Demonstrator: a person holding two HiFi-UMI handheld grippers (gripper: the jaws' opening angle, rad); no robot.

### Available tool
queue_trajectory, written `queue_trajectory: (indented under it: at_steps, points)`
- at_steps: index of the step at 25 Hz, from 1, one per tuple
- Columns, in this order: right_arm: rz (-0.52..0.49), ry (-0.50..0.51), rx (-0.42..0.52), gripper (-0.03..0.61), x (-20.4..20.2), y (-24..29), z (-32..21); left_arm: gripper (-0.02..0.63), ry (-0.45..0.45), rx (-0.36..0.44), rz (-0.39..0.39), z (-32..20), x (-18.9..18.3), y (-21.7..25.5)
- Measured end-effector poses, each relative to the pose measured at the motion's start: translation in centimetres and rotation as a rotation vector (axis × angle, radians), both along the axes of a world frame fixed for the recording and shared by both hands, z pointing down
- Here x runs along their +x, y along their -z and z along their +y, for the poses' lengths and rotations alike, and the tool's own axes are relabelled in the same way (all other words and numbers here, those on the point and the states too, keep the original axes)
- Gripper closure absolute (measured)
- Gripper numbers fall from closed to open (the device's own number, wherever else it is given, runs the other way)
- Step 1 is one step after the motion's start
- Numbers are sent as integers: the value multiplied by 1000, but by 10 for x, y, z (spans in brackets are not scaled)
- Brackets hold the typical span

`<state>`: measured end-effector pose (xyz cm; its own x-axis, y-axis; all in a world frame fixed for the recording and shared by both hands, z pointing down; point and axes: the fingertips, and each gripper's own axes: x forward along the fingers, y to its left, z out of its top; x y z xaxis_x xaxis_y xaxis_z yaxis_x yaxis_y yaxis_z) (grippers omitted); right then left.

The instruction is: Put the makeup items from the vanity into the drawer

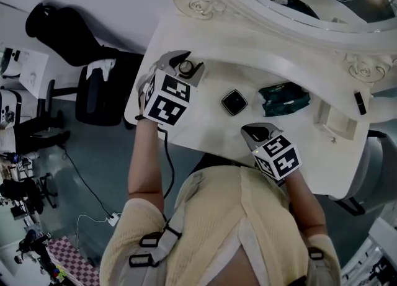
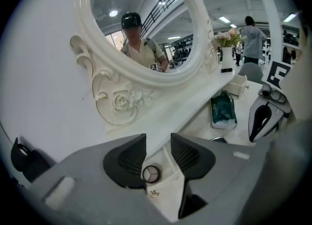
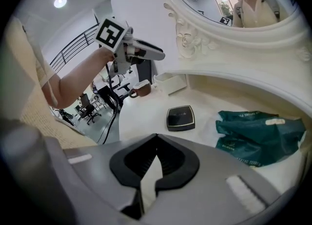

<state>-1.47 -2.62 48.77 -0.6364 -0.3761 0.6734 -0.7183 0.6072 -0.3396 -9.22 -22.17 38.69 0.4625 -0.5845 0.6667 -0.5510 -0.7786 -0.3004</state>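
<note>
Well, a white vanity [image 1: 205, 131] w/ an ornate oval mirror [image 2: 146, 4] fills most of the scene. A green pouch [image 1: 283, 100] lies flat on the top, towards the person's R. A square black compact [image 1: 234, 102] lies near it on its L, the two apart. L gripper [image 2: 157, 142] hangs over the vanity's L end, jaws spread, nothing pinched btwn the pads. R gripper [image 3: 156, 138] sits low by the front edge, jaws pressed together at the tips, empty. A small open drawer [image 2: 168, 203] w/ a gold knob [image 2: 154, 194] shows under the L gripper. Smallest is a round makeup pot [image 2: 151, 173] w/ a three-part top. It lies below the gap btwn the L jaws, untouched by them. It looks to sit inside that drawer, just behind its front, tho that's not certain.
</note>
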Motion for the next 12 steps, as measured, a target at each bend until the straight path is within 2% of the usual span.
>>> queue_trajectory:
  at_steps: [2,5,8,10,12]
  points:
    - [3,-7,-2,577,2,0,0,445,-35,53,53,12,9,12]
    - [9,-16,-6,577,5,-2,0,435,-80,87,153,32,21,28]
    - [13,-25,-13,577,6,-3,2,420,-109,82,222,51,28,35]
    - [16,-32,-18,577,8,-4,4,417,-117,76,242,60,30,33]
    - [18,-38,-23,577,10,-5,5,388,-119,67,258,66,34,27]
